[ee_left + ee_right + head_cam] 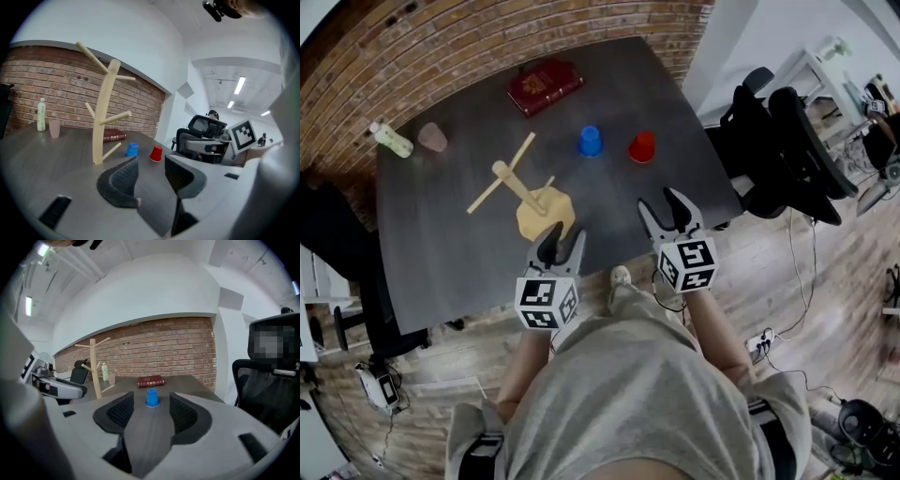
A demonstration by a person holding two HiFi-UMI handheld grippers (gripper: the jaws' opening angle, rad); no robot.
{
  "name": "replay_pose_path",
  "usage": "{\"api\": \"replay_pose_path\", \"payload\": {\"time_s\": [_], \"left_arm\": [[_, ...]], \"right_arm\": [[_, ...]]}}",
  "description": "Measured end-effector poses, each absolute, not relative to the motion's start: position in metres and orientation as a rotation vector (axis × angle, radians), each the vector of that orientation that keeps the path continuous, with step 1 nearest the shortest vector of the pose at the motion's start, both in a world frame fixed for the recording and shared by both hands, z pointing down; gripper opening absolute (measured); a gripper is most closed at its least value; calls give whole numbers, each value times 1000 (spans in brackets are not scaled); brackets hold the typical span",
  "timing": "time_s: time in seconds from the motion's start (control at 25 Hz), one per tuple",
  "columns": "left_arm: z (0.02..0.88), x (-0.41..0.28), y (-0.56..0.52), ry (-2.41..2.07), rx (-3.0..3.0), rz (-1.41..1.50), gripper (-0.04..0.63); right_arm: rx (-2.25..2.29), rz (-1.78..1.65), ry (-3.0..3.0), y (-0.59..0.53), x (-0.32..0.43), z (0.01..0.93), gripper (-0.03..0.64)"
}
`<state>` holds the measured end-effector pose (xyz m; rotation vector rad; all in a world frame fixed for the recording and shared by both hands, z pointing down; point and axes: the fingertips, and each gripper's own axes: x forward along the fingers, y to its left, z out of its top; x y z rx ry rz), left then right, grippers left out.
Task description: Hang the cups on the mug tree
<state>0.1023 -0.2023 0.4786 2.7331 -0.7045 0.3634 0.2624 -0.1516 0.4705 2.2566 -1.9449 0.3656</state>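
A wooden mug tree [525,192] [104,117] stands mid-table on a round base, its pegs bare. Upside down on the dark table [450,244], to the tree's right, are a blue cup [590,141] [132,149] and a red cup [642,146] [156,153]. A pink cup [432,137] [55,128] stands far left. My left gripper [560,246] [151,173] hovers open and empty just in front of the tree's base. Near the table's front right, my right gripper [666,208] [147,411] is open and empty, with the blue cup [151,397] framed between its jaws farther off.
A dark red book [544,84] [150,381] lies at the back of the table. A pale bottle [391,139] [41,115] stands by the pink cup. Black office chairs [778,150] crowd the table's right side. A brick wall [56,89] runs behind.
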Motion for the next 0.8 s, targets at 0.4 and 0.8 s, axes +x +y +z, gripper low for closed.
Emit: {"api": "replay_pose_path", "payload": {"time_s": [0.4,0.8], "left_arm": [[495,150,-227,-702,2711,425,167],[512,180,-242,-709,2687,467,167]], "right_arm": [[2148,388,-1929,-203,312,505,239],[2070,437,-1891,-240,351,550,243]]}}
